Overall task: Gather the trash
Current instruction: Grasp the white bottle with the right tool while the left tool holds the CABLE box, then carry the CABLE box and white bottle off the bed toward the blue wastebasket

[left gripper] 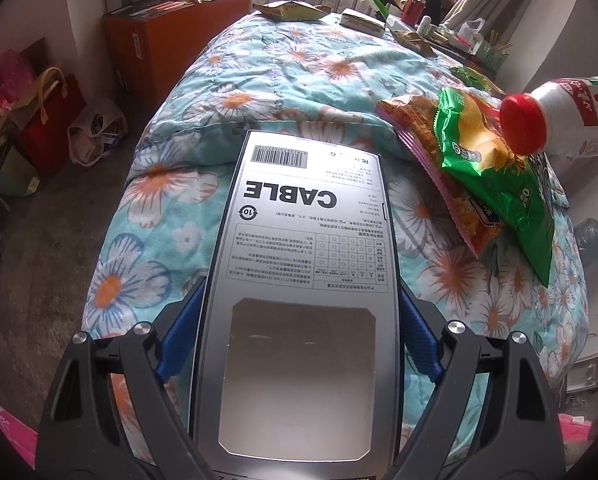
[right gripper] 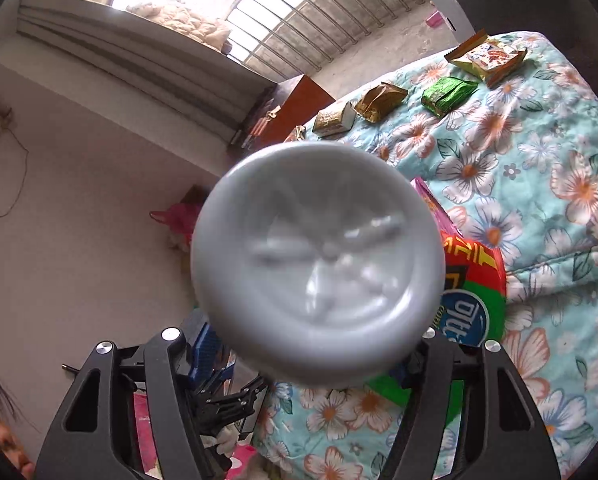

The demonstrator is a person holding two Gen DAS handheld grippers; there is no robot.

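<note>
**Both grippers hold trash above a flowered bed**

A flat grey cable box [left gripper: 299,280] sits pinched between the blue jaws of the left gripper [left gripper: 299,340], held over a bed with a floral quilt [left gripper: 259,80]. The right gripper [right gripper: 311,360] has its jaws clamped on a white plastic bottle [right gripper: 319,264] with a red cap [left gripper: 523,124]. Below the bottle, a green chip bag [left gripper: 495,184] overlaps an orange snack bag [left gripper: 419,128]. More wrappers lie near the far edge.

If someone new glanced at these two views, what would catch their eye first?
The grey CABLE box clamped in the left gripper fills the left view, above a floral quilt. In the right view, the white bottle held by the right gripper blocks the centre; its red cap points over snack bags.
</note>
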